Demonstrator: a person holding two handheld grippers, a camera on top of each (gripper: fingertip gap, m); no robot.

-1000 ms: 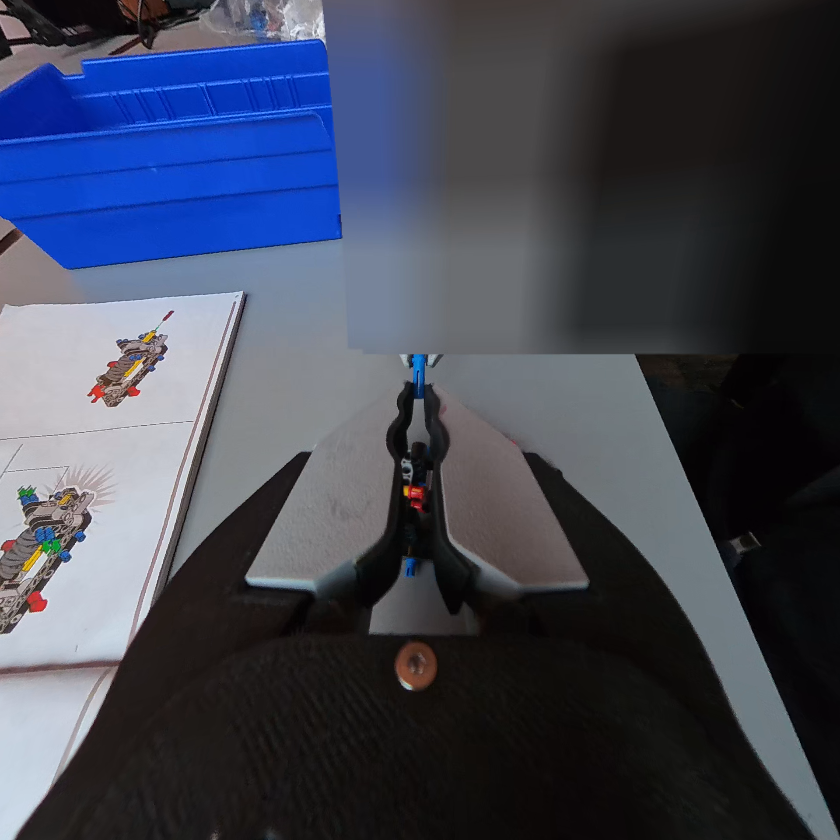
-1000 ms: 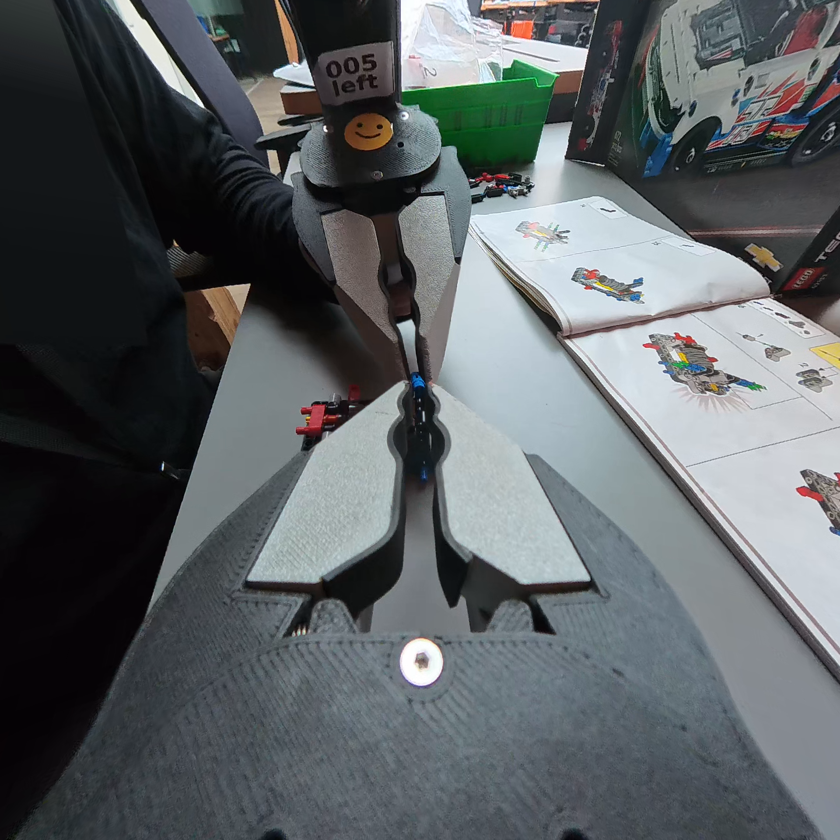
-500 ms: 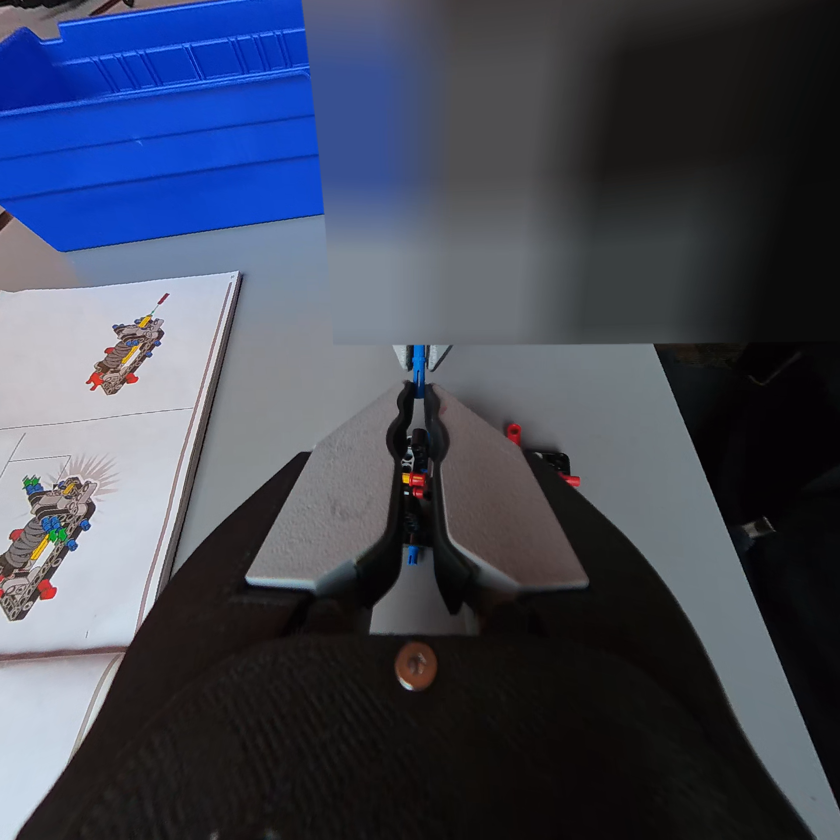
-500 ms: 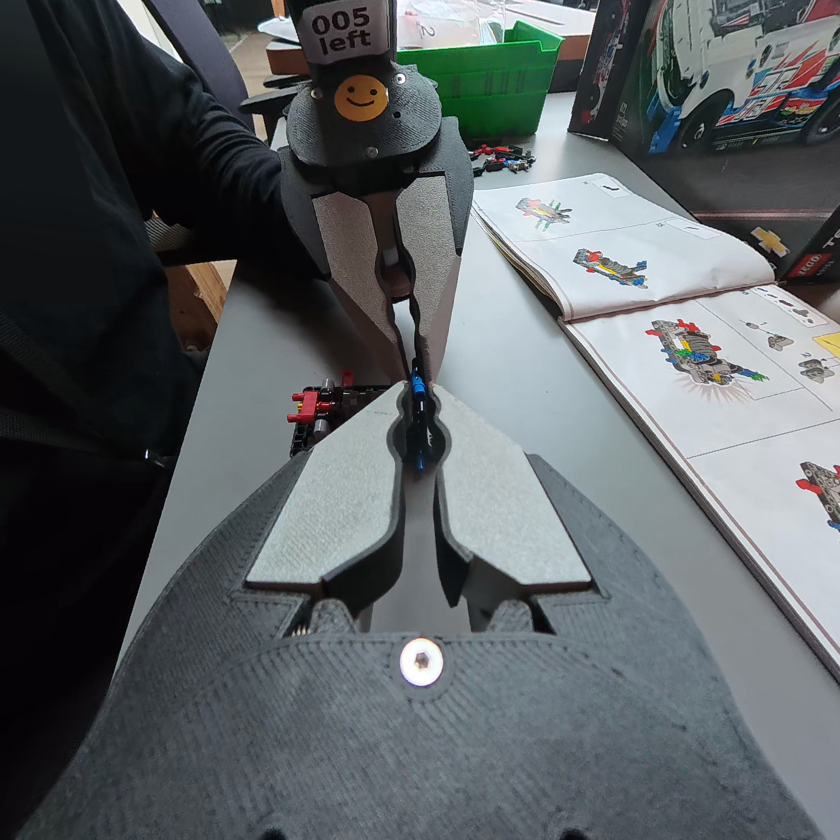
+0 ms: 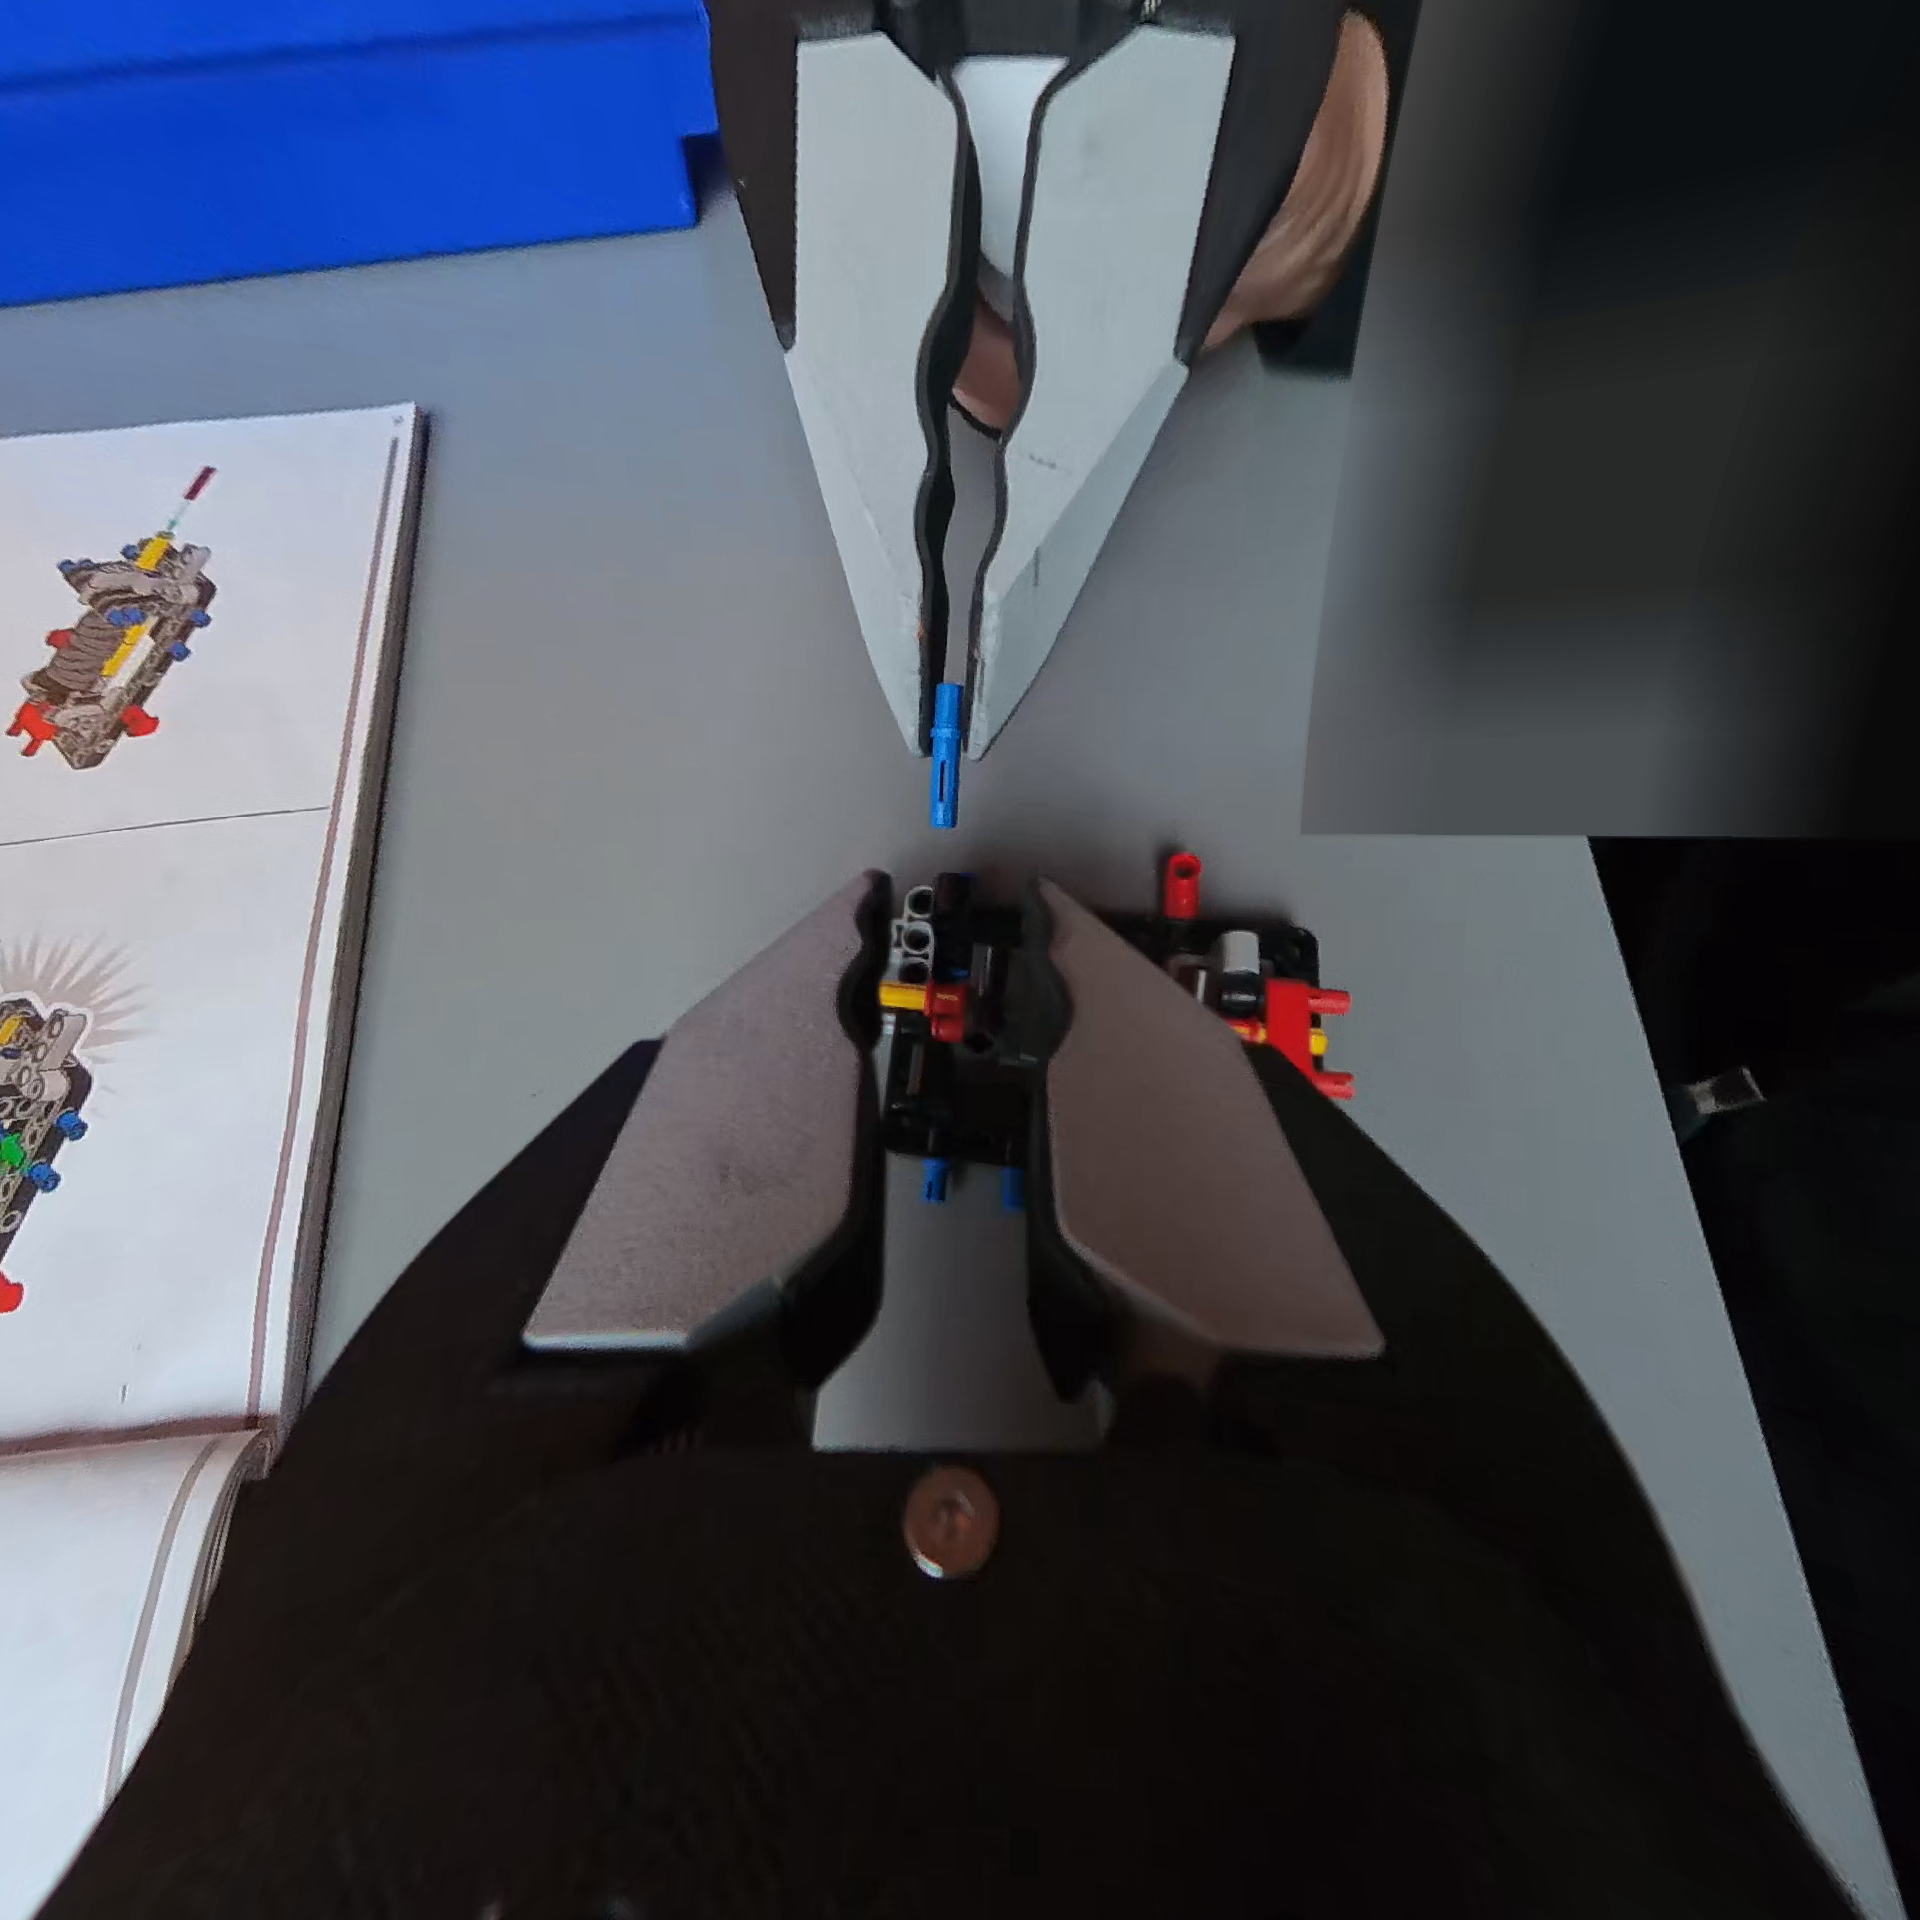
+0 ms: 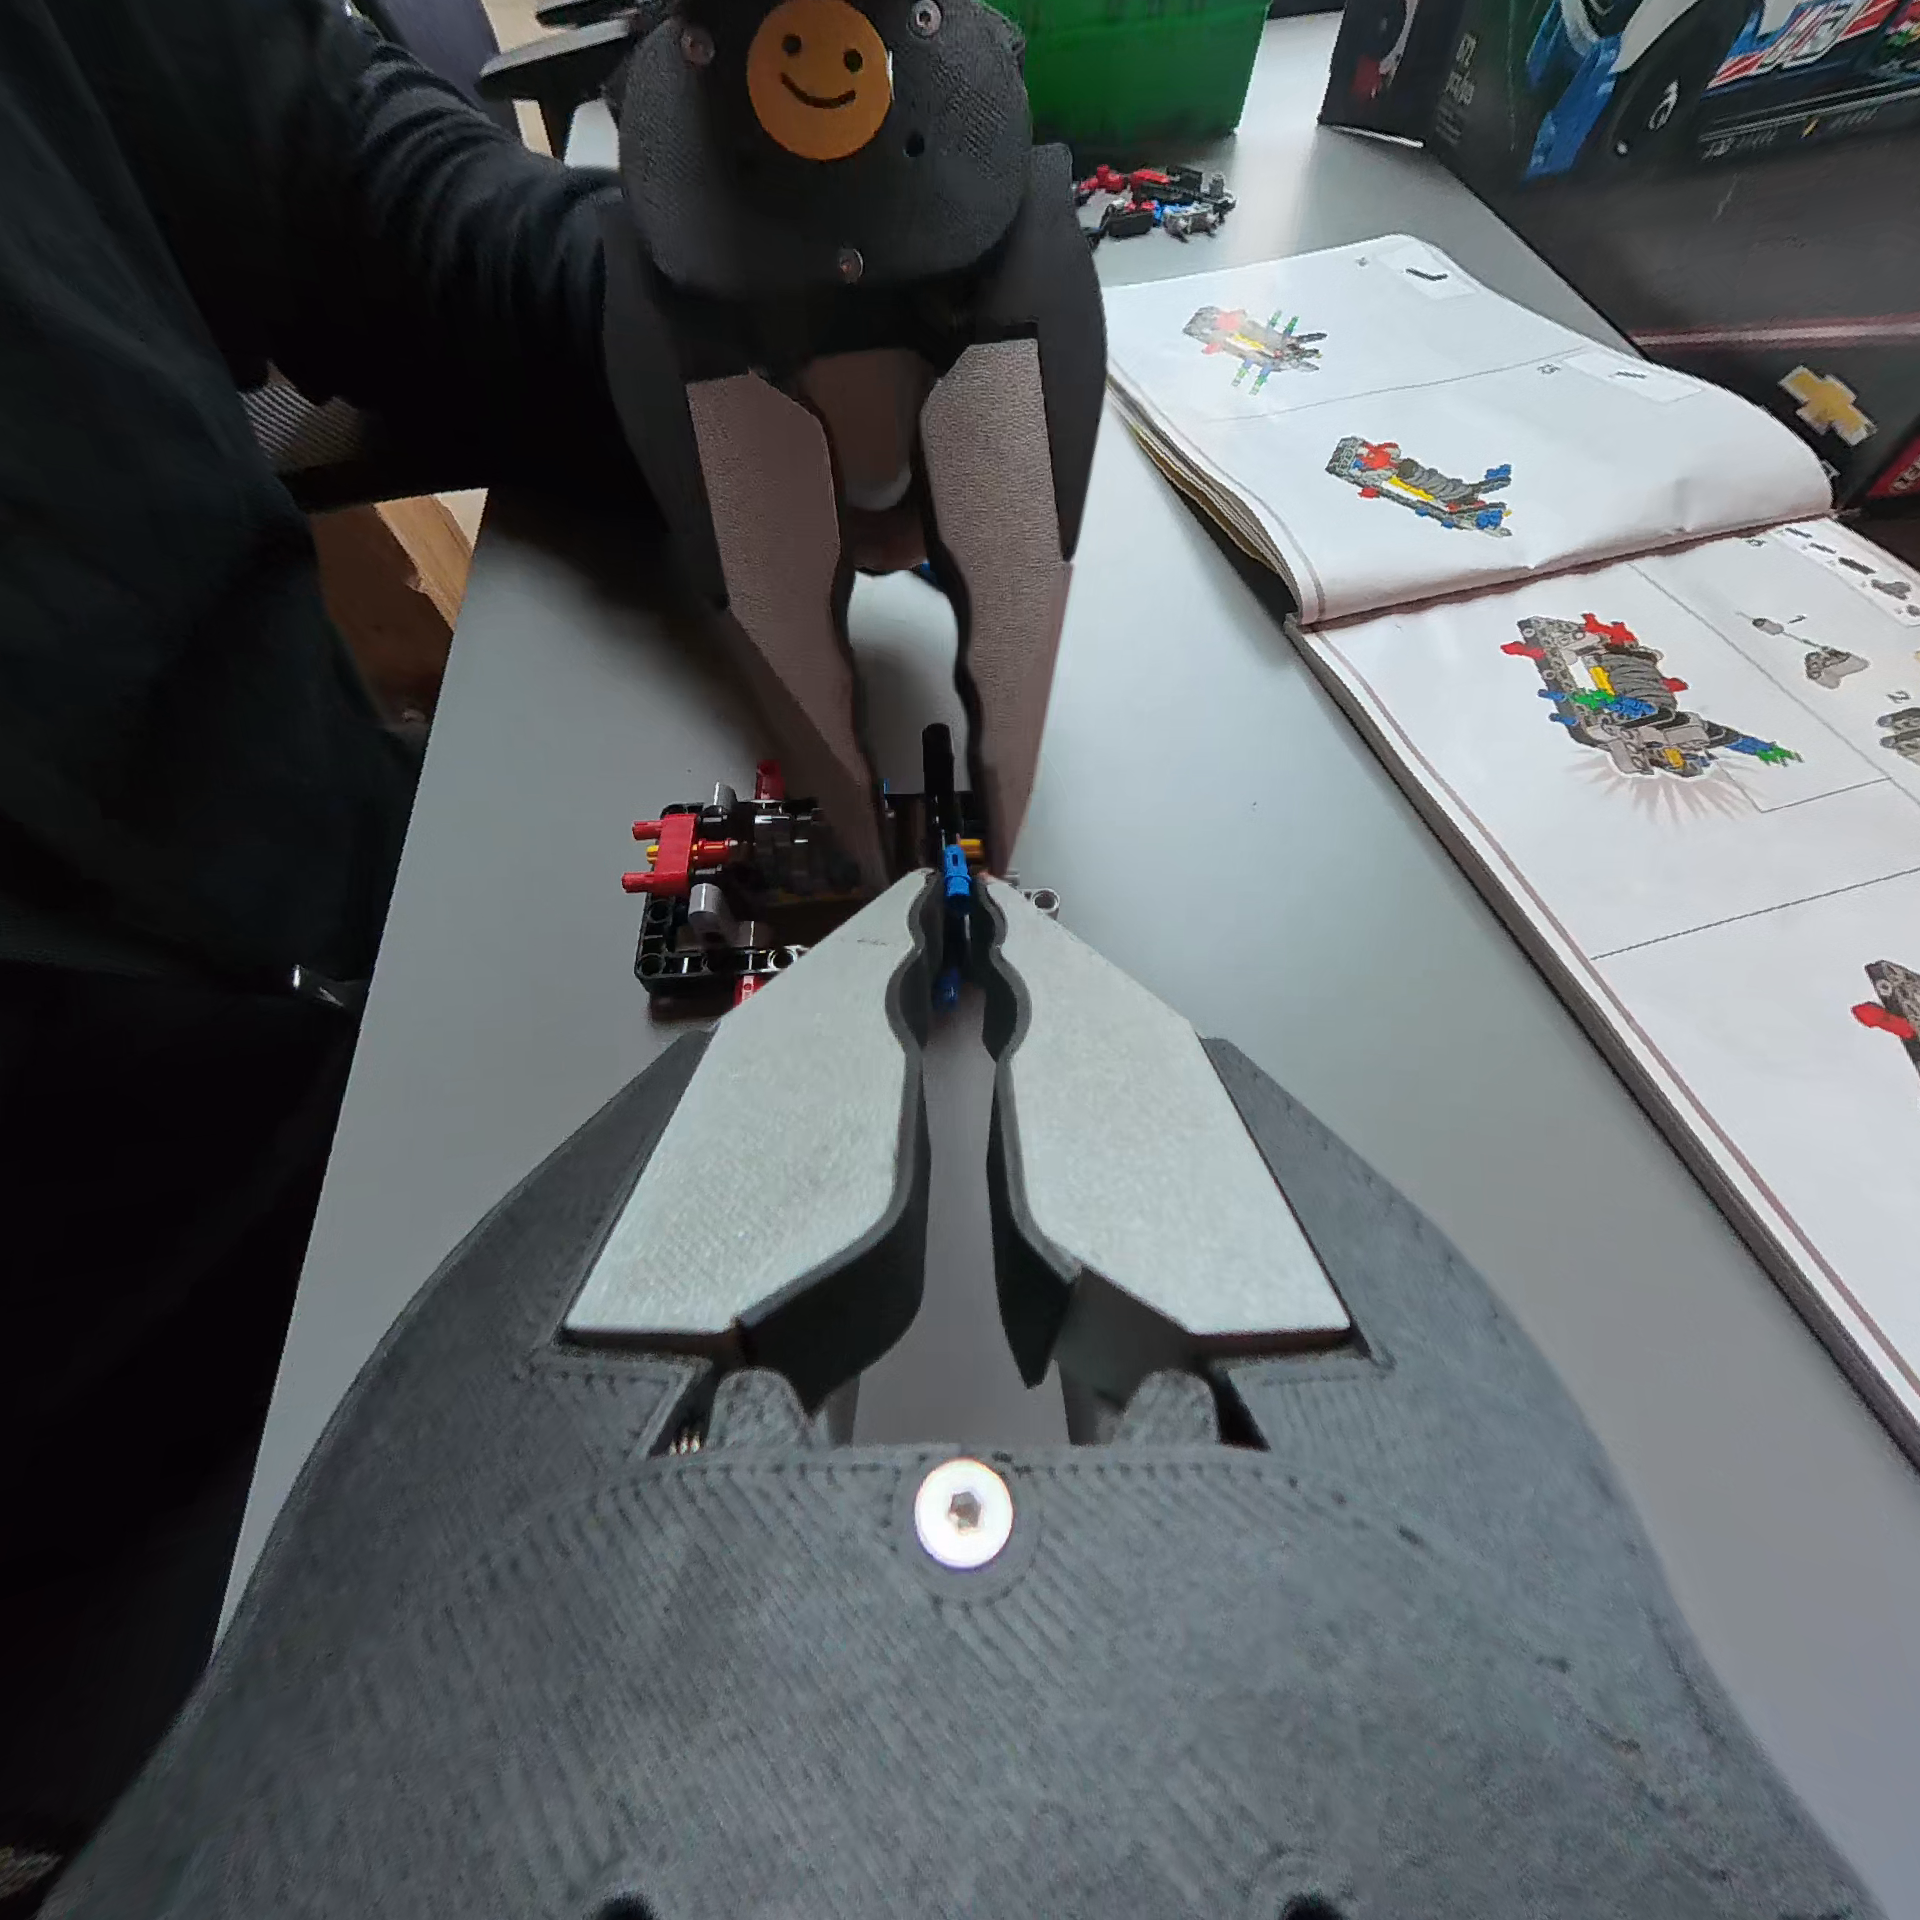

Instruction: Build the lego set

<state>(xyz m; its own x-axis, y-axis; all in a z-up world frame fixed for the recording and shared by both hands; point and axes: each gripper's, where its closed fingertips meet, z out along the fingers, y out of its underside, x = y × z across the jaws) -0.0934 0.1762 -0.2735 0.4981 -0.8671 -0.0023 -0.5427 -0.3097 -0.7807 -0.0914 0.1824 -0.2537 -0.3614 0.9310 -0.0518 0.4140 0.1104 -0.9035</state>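
At your far left a blue bin [image 5: 343, 135] sits at the back of the worktop [image 5: 623, 520]. In front of it the instruction booklet [image 5: 208, 831] lies open beside the work, probably so you can check the step drawings at a glance.

Moving right, your left tongs [image 5: 956, 885] are partly open and come down over the lego assembly [image 5: 1283, 1008]. It is a black frame with red, yellow, grey and blue parts, and it lies flat on the worktop. The jaws straddle one section of it, most likely to steady the build, but you can't tell from either view whether they are actually pressing on it.

Facing them, your right tongs [image 5: 948, 740] are closed on a blue pin [image 5: 943, 790]. Its free end sticks out past the tips and points at the assembly, just short of it. Held like that, it looks lined up to be pushed into a hole.

As for labels, the body of the left tongs carries a round yellow smiley sticker [image 6: 819, 78]. Farther right in the right wrist view are a green bin [image 6: 1132, 62], a small heap of loose parts [image 6: 1153, 203], and the set's box [image 6: 1662, 104], printed with a racing car, lettering and logos.
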